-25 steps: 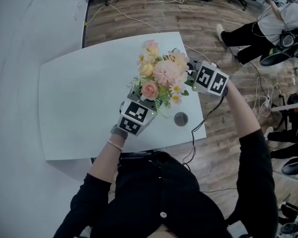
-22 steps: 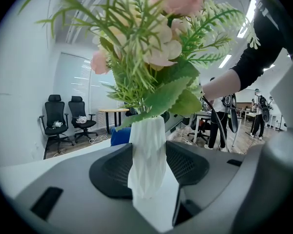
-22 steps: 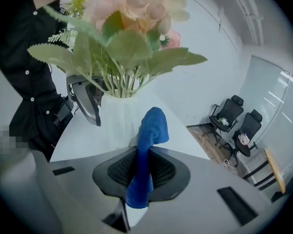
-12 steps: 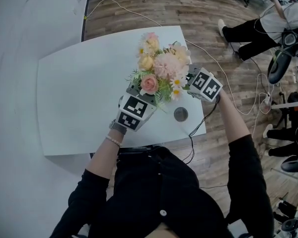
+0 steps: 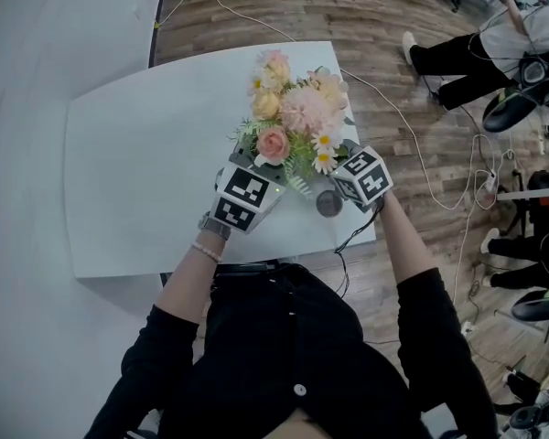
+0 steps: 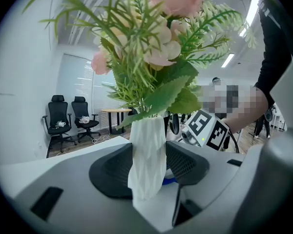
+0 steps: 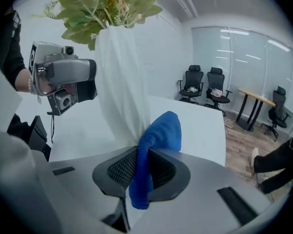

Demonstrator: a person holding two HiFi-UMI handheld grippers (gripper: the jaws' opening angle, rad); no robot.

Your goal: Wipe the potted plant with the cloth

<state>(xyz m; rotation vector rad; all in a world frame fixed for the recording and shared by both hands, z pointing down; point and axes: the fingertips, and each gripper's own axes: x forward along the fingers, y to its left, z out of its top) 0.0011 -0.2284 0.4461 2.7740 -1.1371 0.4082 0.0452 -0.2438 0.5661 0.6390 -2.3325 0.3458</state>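
Left claw (image 6: pixel 149 167): my jaws stand wide, pads clamped on both sides of the white twisted vase (image 7: pixel 118 77), low on its body. Right claw (image 7: pixel 141 172): jaws nearly together, pinching a fold of blue cloth (image 7: pixel 156 140). White table (image 5: pixel 137 172), rounded corners, wood floor (image 5: pixel 393 80) around it. Potted plant (image 5: pixel 293 131) stands upright toward 3 o'clock of the tabletop, with pink and peach blooms, small daisies and green fronds above the vase. Seen from the blooms, my left claw sits at 7 o'clock and my right at 4 o'clock. The cloth's bunched end sticks out past my right claw's tips and meets the vase's lower side. Small dark round disc (image 5: pixel 328 203) in the tabletop at 5 o'clock of the blooms, just beside my right claw.
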